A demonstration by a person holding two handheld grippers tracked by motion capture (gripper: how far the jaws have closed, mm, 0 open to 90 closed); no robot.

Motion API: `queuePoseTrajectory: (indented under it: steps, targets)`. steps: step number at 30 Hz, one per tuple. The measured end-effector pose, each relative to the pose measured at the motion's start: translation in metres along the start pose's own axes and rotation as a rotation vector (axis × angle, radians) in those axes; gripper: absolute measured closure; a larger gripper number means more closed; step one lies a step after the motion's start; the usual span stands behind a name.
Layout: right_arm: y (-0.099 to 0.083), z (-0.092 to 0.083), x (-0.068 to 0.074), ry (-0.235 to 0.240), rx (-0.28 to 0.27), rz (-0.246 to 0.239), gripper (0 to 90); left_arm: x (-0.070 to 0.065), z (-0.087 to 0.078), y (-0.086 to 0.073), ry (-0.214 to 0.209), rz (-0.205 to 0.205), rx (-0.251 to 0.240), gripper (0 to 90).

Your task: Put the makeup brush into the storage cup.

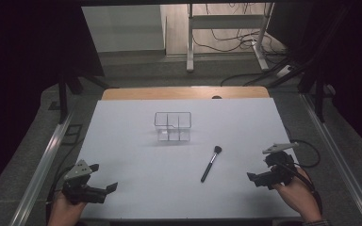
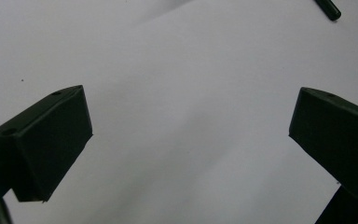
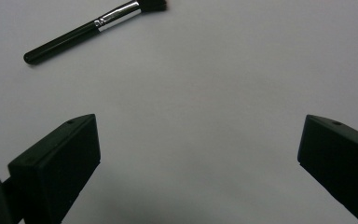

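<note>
Left claw (image 1: 104,177) and right claw (image 1: 256,179) sit low at the near edge of the white surface (image 1: 136,141), both released, jaws wide, nothing held. Makeup brush (image 1: 210,164) lies flat mid-surface (bristles pointing away). Beyond it, a clear divided organizer (image 1: 172,126) stands upright.

Glossy brush (image 3: 81,31), clear plastic organiser (image 1: 172,126), matt table (image 1: 136,155).

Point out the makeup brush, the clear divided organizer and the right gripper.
makeup brush (image 1: 210,164): high view, middle of its black handle.
clear divided organizer (image 1: 172,126): high view, its near transparent wall.
right gripper (image 1: 253,179): high view, between its open jaw tips.
</note>
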State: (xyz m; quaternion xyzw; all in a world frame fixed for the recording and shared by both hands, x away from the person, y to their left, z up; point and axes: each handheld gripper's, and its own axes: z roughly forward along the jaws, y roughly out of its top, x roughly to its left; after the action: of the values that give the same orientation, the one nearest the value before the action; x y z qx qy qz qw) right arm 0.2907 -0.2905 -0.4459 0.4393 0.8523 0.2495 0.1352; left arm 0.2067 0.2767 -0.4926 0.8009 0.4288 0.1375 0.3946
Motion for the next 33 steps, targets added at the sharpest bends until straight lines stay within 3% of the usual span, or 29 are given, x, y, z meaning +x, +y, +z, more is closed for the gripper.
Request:
queuePoseTrajectory:
  steps: [7,25,33]
  targets:
    - [0.003,0.005,-0.001,0.008,0.016,0.009,0.0,0.0,0.0,0.0,0.0,-0.001,0.002,0.0]
    - [0.02,0.017,0.009,0.01,0.035,-0.039,0.0,0.0,0.0,0.0,0.001,0.001,0.001,0.0]
    - [0.027,0.02,0.011,0.019,0.032,-0.024,0.0,0.0,0.0,0.0,0.003,0.003,-0.001,0.0]
